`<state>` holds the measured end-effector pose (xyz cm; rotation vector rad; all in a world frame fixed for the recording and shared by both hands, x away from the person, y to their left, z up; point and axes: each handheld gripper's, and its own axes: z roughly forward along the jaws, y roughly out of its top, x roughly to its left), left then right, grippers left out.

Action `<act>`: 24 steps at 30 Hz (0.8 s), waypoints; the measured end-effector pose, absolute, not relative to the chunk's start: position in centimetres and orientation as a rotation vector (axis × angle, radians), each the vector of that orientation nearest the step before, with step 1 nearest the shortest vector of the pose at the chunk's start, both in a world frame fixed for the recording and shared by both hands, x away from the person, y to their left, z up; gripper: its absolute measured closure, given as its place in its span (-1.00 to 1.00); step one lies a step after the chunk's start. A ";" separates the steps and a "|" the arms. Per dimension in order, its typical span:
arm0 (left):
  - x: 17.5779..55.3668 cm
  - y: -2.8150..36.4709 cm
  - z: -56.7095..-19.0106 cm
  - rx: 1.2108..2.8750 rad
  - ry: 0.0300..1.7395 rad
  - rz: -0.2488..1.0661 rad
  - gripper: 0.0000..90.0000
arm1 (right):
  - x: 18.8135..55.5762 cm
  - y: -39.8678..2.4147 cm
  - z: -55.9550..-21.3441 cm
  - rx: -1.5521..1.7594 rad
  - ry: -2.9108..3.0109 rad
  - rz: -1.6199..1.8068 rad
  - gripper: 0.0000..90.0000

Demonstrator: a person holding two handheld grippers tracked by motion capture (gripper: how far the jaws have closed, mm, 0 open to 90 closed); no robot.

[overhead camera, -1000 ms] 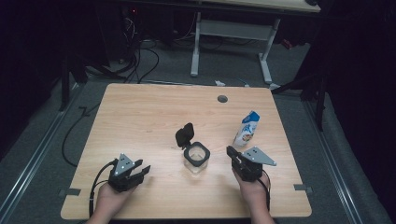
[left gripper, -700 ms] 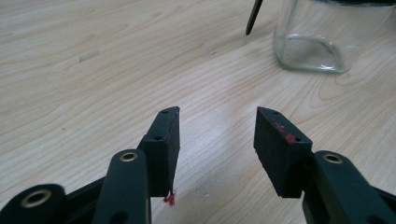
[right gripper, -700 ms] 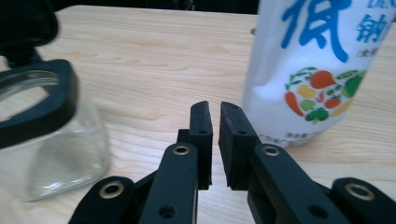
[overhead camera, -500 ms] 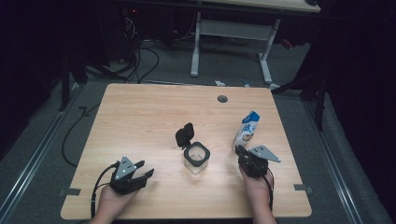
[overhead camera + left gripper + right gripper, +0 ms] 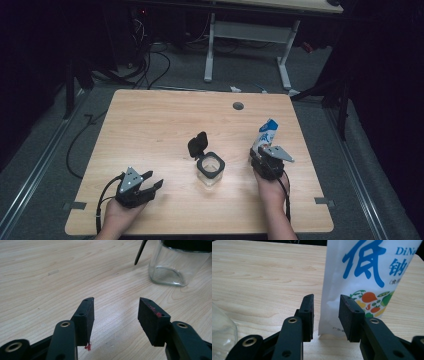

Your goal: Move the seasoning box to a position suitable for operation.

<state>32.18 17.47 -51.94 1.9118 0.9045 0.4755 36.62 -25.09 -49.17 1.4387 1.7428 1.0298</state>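
Right tool [image 5: 325, 315]: jaws apart, just been opening, bag's lower left edge between them.
Bag [image 5: 372, 282]: upright, long axis vertical.
Left tool [image 5: 115, 320]: jaws apart, bare desk [image 5: 50, 277] ahead.

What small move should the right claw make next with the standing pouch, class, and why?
Probably ease forward, then close. The right claw has just been opening, and in the right gripper view the white salt pouch stands upright just beyond its tips, its left edge lined up with the gap, not yet pressed. The open-lidded glass jar waits beside it.
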 end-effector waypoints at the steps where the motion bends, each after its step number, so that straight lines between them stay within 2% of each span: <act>1: 32.2 17.5 -51.9 1.911 0.902 0.478 0.06 | 36.7 -24.9 -49.1 1.437 1.743 1.016 0.45; 4: 32.2 17.5 -51.9 1.909 0.900 0.480 0.06 | 37.1 -24.7 -48.9 1.447 1.741 0.969 0.53; 9: 32.1 17.4 -51.9 1.905 0.897 0.480 0.05 | 37.4 -24.8 -49.1 1.452 1.766 0.956 0.89; 11: 32.0 17.3 -51.9 1.910 0.897 0.479 0.06 | 37.3 -24.6 -49.1 1.439 1.766 0.945 0.98; 24: 32.1 17.2 -52.1 1.920 0.891 0.486 0.05 | 35.4 -26.3 -49.0 1.405 1.770 0.967 1.00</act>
